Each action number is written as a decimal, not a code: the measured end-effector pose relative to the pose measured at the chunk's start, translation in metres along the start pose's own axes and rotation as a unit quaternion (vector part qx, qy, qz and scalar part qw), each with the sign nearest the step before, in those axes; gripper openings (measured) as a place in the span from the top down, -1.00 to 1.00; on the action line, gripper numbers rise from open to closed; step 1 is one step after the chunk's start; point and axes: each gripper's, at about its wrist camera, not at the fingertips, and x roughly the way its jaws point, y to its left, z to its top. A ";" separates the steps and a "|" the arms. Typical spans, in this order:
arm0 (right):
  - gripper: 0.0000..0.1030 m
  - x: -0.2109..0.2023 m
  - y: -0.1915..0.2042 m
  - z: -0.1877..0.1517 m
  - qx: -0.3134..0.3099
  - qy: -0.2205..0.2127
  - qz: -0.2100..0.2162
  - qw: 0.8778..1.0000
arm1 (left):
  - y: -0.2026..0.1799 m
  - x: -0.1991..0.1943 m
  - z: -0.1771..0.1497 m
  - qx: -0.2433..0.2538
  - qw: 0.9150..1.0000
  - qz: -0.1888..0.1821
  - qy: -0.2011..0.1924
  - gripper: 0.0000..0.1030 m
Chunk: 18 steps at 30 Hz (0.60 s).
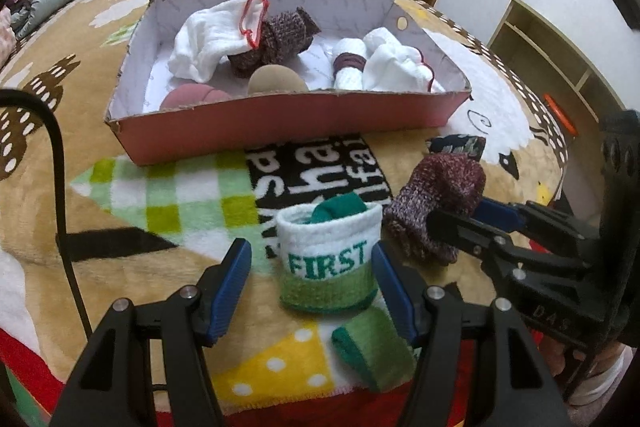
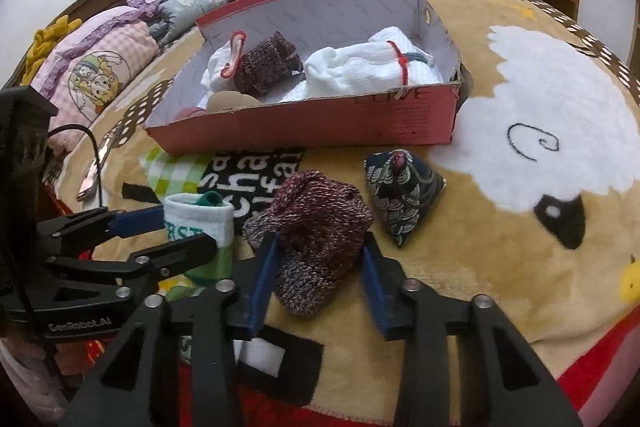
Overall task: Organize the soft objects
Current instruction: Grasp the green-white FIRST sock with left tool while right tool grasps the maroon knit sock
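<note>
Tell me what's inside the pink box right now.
The pink box holds white socks, a maroon knit sock, a white roll with a dark band, plus tan and pink rounded pieces behind the front wall, which hides their lower parts.

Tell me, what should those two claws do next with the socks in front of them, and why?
Probably close both. The left claw stands open around the white-and-green FIRST sock, and the right claw stands open around the maroon knitted sock. Neither is gripped yet, and the pink box behind already holds other rolled socks.
</note>
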 end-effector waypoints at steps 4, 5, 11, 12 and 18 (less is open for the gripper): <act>0.47 -0.003 0.006 0.000 -0.010 -0.007 -0.001 1.000 | 0.000 0.002 -0.001 -0.003 1.000 -0.016 0.003 0.19; 0.49 -0.004 0.007 0.000 -0.011 -0.009 0.000 1.000 | -0.001 0.002 -0.001 -0.005 1.000 -0.022 0.004 0.23; 0.54 -0.008 0.008 0.001 -0.010 -0.016 0.006 1.000 | -0.004 -0.002 -0.002 0.002 1.000 -0.025 -0.004 0.34; 0.55 -0.009 0.008 0.001 -0.010 -0.018 0.007 1.000 | -0.004 -0.003 -0.002 0.001 1.000 -0.025 -0.005 0.35; 0.56 -0.017 0.011 0.001 -0.015 -0.028 0.014 0.999 | -0.004 -0.009 -0.001 0.001 1.000 -0.028 -0.012 0.36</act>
